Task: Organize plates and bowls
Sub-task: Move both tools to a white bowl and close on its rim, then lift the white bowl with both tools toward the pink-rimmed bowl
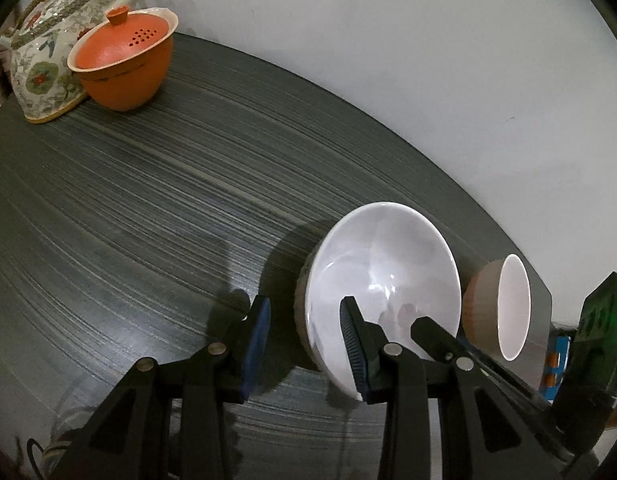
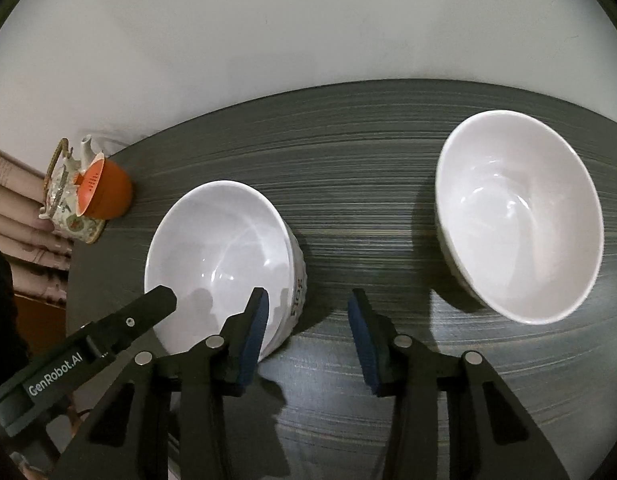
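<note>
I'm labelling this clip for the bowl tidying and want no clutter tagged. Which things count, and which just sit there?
Job:
- left white bowl, both tongs straddling its rim
- right white bowl

Bystanders:
- orange lidded pot
- floral teapot

Dim, hard shadows; fisheye-warped edges

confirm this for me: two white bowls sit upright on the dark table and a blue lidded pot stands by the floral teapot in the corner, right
Not quite: the lidded pot is orange, not blue, as the left wrist view shows. The rest holds: two white bowls sit upright on the dark table, and the pot stands by the floral teapot.
</note>
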### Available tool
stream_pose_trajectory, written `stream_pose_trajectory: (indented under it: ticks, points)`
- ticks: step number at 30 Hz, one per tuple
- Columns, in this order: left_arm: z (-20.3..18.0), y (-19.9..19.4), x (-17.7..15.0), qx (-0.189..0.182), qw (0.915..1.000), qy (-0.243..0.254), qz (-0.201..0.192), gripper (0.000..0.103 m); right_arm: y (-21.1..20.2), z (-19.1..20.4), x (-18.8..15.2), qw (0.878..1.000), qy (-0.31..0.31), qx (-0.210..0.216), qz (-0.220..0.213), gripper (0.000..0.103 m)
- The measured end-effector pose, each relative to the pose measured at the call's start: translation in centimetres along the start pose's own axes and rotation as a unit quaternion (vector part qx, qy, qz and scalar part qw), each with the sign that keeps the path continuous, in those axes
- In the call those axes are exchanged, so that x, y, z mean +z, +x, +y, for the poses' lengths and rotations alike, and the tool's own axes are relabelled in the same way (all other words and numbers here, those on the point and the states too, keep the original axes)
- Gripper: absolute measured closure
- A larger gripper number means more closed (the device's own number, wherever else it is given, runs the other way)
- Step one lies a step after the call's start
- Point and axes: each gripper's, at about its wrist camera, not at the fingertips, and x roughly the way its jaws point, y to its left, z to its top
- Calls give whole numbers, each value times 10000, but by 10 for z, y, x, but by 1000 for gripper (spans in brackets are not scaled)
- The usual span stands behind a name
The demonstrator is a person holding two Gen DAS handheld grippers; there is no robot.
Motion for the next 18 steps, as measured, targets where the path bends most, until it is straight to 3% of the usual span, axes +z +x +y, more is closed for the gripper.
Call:
stream_pose_trajectory:
  ticks: [2,9,18]
  points:
    - [-2,3,0,-46,10000,55,15,81,4,-1,0,10000,15,36,28,72]
    - [-5,7,-2,3,9999,111,4,87,9,3,1,9998,-80,173,66,86]
    - [-10,-10,-11,-4,9998,174,-23,87,3,4,-7,9999,-113,83,90,86]
